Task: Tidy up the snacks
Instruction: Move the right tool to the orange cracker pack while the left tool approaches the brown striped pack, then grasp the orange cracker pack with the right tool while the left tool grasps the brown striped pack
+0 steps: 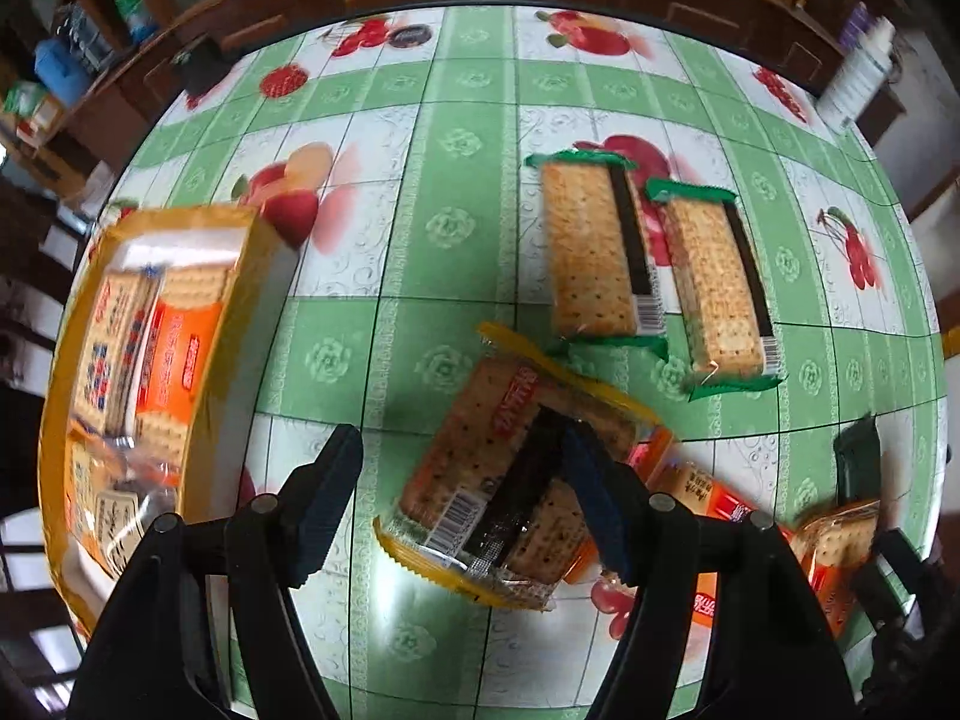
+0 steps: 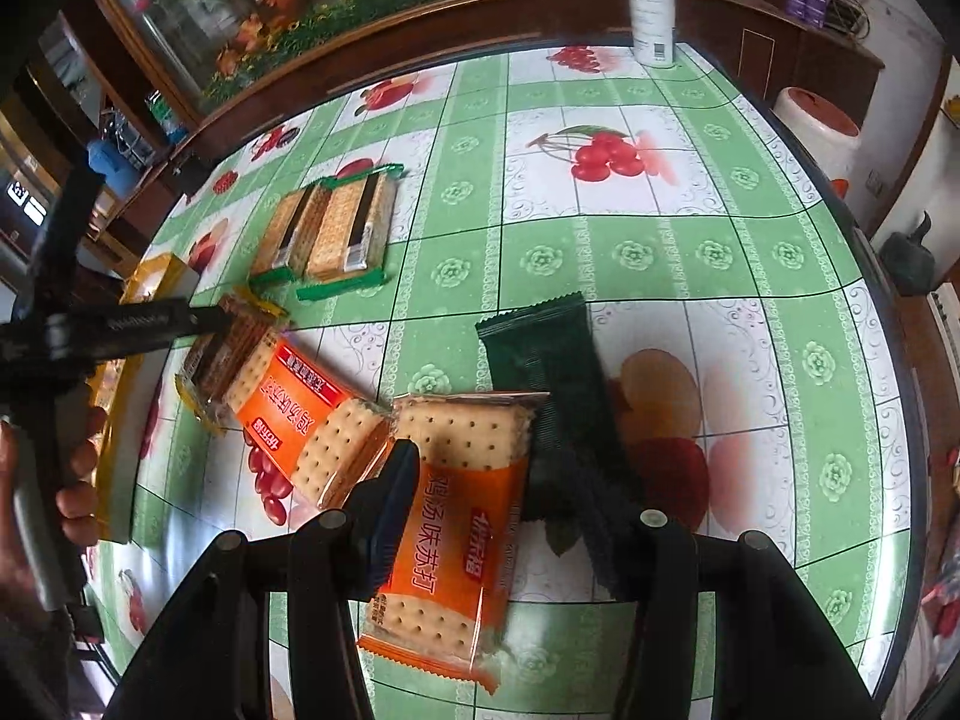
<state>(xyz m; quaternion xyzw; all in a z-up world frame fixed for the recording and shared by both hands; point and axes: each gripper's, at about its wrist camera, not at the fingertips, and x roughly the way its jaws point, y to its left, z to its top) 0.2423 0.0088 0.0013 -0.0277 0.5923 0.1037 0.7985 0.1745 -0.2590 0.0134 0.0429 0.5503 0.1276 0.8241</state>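
Right tongs (image 2: 510,516) clamped on an orange cracker pack (image 2: 447,534), left tongs (image 1: 462,492) apart above a yellow cracker pack (image 1: 498,468) on the worktop (image 1: 456,180), yellow box (image 1: 138,372) left of it, two green packs (image 1: 654,264) beyond it

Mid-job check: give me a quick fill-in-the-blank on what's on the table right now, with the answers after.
1. The two packets lying side by side have ____ sealed ends.
2. The right gripper has its jaws around a cracker packet with an ____ label.
3. The yellow-edged packet lies under the left gripper, whose jaws are ____.
4. The white bottle stands at the table's ____ edge.

Answers: green; orange; open; far
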